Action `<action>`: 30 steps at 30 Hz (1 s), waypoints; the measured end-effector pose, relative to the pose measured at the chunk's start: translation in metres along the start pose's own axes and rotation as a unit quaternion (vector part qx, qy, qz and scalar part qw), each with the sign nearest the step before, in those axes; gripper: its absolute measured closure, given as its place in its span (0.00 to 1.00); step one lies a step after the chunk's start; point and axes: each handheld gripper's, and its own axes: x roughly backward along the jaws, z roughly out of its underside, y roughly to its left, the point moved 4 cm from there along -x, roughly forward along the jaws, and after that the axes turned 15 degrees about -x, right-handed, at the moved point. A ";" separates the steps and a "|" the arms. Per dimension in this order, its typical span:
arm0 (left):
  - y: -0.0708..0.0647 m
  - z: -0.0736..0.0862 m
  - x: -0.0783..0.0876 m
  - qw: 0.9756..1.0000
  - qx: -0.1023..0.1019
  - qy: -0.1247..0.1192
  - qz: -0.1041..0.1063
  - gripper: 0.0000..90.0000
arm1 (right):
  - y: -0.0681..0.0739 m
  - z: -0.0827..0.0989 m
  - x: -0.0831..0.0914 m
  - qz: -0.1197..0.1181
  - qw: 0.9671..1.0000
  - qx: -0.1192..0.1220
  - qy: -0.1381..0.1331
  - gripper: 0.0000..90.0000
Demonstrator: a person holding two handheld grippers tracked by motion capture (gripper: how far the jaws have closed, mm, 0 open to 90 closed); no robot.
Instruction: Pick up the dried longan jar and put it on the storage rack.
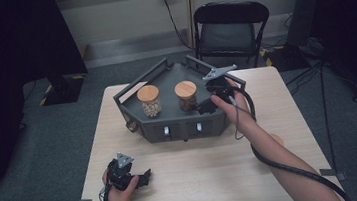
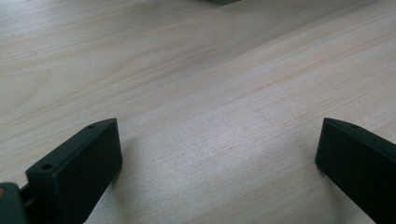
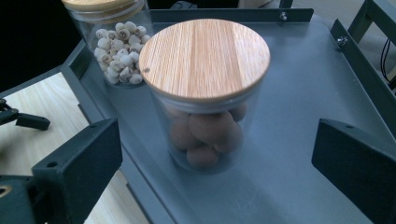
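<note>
Glass, clear and smooth, makes up the wall of the jar (image 3: 205,116) nearest the right hand-held gripper (image 3: 217,154); a flat bamboo lid (image 3: 204,58) sits on its mouth, and round brown nuts or seeds fill its lower part. It stands upright on the dark grey tray (image 3: 299,84), on the right of two jars as seen from the high view (image 1: 186,95).

It is judged to be stiff, breakable and of moderate weight, the load lying low. Its wall is likely slippery under hard pads, so a firm, level squeeze across the body below the lid is judged best. Whether the lid is fastened cannot be told, so a hold on the lid alone is not advised.

The right hand-held gripper is seen with its jaws spread wide, one to each side of the jar and neither touching it; nothing is pinched.

Just behind and to the left in the right gripper view stands the second jar (image 3: 116,44), filled with small pale shells or seeds, near the first but apart. The tray's raised rail (image 3: 369,60) runs close by, so little room is left for a wide sweep.

The tray rests on the pale wooden counter (image 1: 200,178). The left hand-held gripper (image 1: 144,177) is held low over the counter's near edge, its jaws apart and empty.
</note>
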 end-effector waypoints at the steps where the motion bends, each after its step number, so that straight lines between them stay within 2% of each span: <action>1: 0.000 0.000 0.000 1.000 0.000 0.000 0.000 0.00 | -0.001 0.001 0.002 -0.001 1.000 0.000 -0.001 0.01; 6: 0.000 0.000 0.000 1.000 0.000 0.000 0.000 0.00 | -0.006 0.007 0.014 0.002 1.000 0.000 -0.008 0.01; 17: 0.000 0.000 0.000 1.000 0.000 0.000 0.000 0.00 | -0.020 0.020 0.043 -0.010 1.000 -0.001 -0.011 0.01; 24: 0.000 0.000 0.000 1.000 0.000 0.000 0.000 0.00 | -0.024 0.033 0.052 -0.016 1.000 -0.002 -0.006 0.01; 30: 0.000 0.000 0.000 1.000 0.000 0.000 0.000 0.00 | -0.022 0.043 0.058 -0.015 1.000 0.004 -0.004 0.01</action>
